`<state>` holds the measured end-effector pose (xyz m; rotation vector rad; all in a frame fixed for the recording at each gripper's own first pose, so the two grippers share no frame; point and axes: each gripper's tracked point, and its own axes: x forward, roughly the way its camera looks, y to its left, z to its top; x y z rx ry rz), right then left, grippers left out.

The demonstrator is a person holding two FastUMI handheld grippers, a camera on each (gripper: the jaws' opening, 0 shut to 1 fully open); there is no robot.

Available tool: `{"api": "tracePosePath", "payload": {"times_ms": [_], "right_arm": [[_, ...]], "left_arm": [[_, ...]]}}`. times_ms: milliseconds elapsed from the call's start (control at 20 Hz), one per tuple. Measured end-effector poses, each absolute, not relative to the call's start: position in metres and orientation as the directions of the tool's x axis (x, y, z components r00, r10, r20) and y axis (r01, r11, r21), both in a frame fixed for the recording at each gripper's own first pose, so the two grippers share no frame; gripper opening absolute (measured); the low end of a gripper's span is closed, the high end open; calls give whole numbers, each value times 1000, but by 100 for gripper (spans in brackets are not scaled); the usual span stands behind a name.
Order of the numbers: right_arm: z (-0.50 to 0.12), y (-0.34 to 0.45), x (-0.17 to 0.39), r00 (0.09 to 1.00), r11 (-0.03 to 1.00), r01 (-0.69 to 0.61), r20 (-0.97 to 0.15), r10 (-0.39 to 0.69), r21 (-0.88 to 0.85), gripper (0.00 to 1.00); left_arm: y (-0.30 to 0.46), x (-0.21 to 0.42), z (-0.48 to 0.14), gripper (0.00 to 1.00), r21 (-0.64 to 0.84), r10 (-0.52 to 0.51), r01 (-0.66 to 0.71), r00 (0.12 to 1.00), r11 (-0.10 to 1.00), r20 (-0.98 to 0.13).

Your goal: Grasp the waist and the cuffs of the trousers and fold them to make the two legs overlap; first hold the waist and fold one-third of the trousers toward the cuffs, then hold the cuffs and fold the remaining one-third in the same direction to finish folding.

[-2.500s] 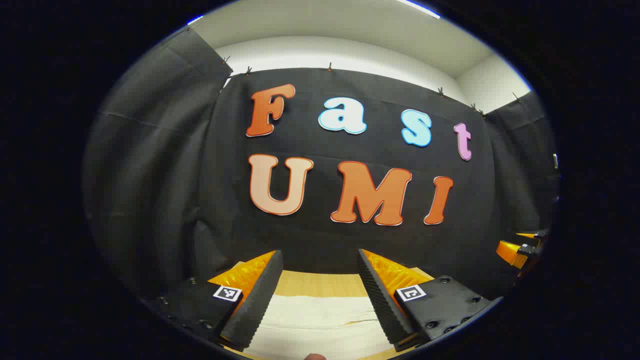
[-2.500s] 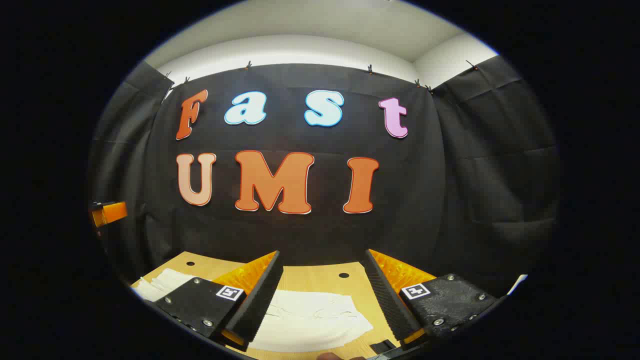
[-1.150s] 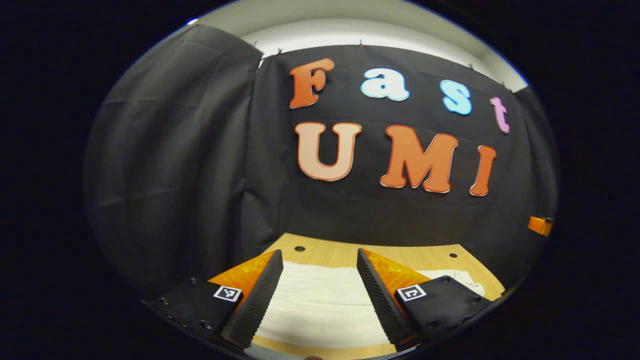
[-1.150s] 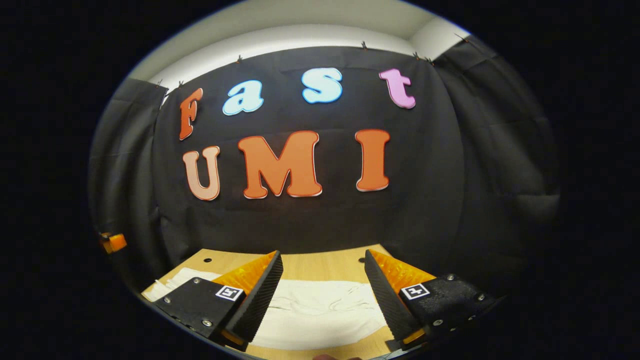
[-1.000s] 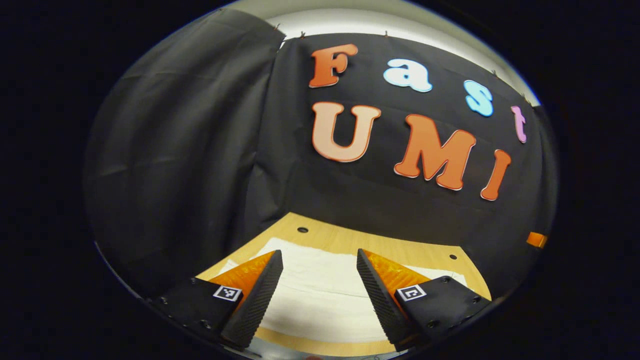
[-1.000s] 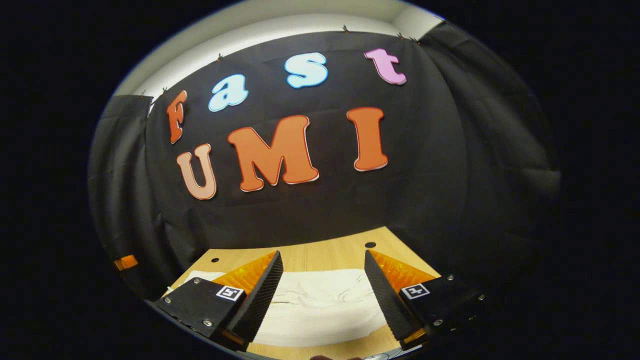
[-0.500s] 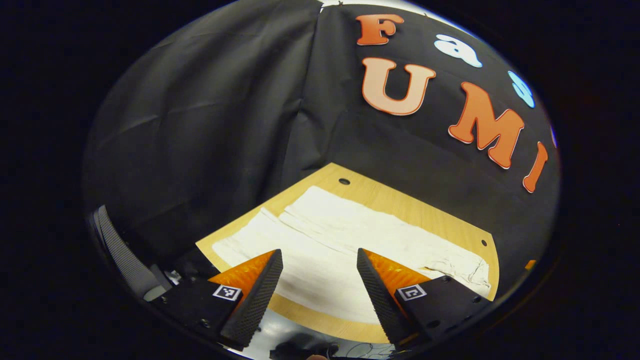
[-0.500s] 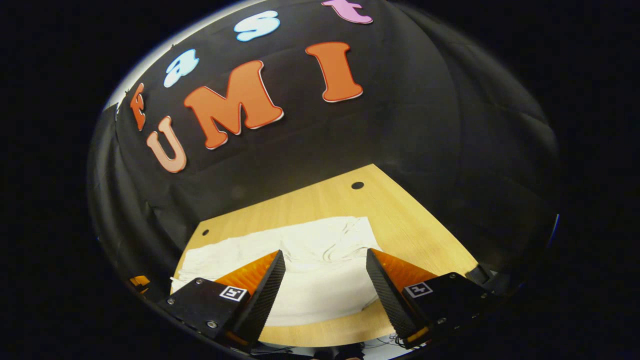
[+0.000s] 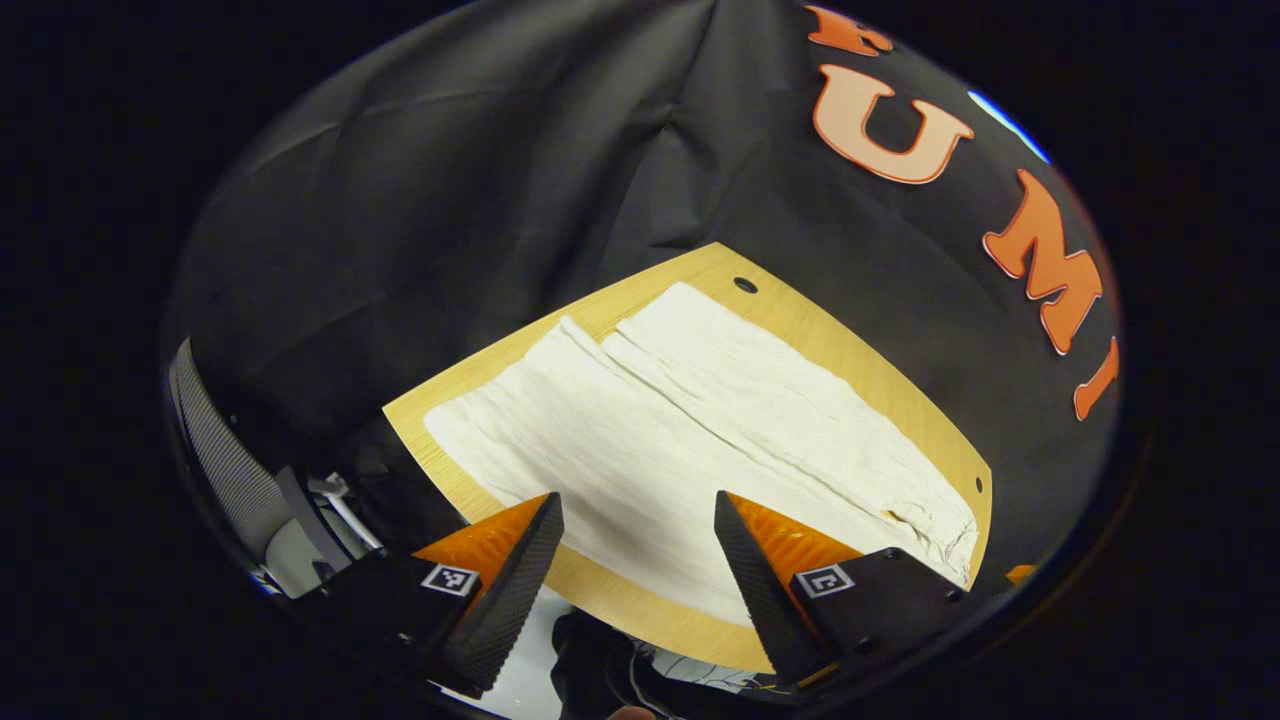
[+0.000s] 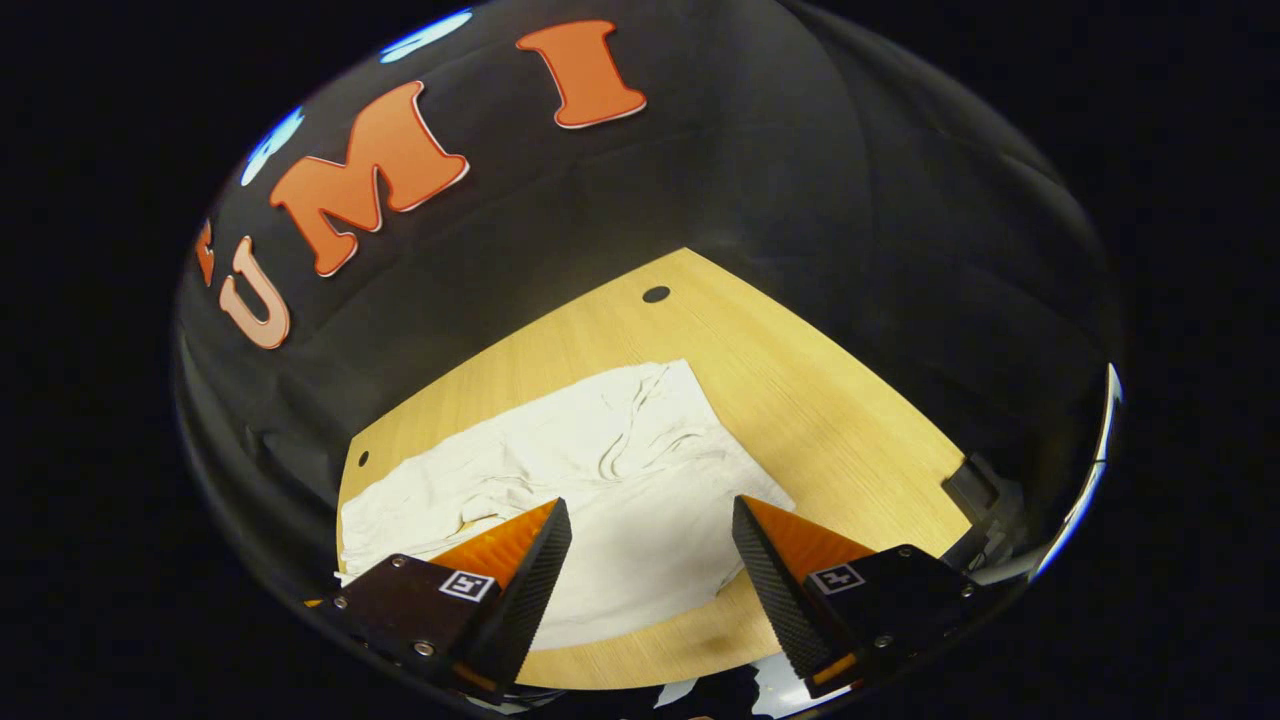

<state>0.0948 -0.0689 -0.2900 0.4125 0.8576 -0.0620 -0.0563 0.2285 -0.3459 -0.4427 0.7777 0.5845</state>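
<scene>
White trousers lie flat and spread out on a wooden table. In the left gripper view the two legs run side by side toward the far corner, the cuffs at the left end. My left gripper hovers open above the near edge of the cloth, holding nothing. In the right gripper view the trousers show their wrinkled waist end near the middle of the table. My right gripper is open above the near edge of that end, apart from the cloth.
Black cloth walls close the table on its far sides. Small round holes mark the table's corners. A chair back and cables sit below the near table edge at the left. Bare wood lies right of the waist.
Both grippers have tipped downward from facing the wall to looking onto the table. The trousers have come fully into view. Both stay open.
</scene>
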Motion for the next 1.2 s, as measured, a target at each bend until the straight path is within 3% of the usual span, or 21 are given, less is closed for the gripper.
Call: {"api": "tracePosePath", "payload": {"times_ms": [400, 550, 1200], "right_arm": [[-335, -65, 92, 542, 864, 348, -830, 131, 364, 96], [-350, -60, 89, 515, 827, 402, -844, 151, 393, 96], [-388, -72, 76, 455, 746, 527, -877, 158, 407, 92]], "left_arm": [[302, -89, -402, 99, -229, 277, -820, 419, 525, -864], [313, -93, -420, 99, -254, 239, -843, 401, 474, -884], [335, -66, -435, 96, -369, 183, -854, 456, 367, -871]]}}
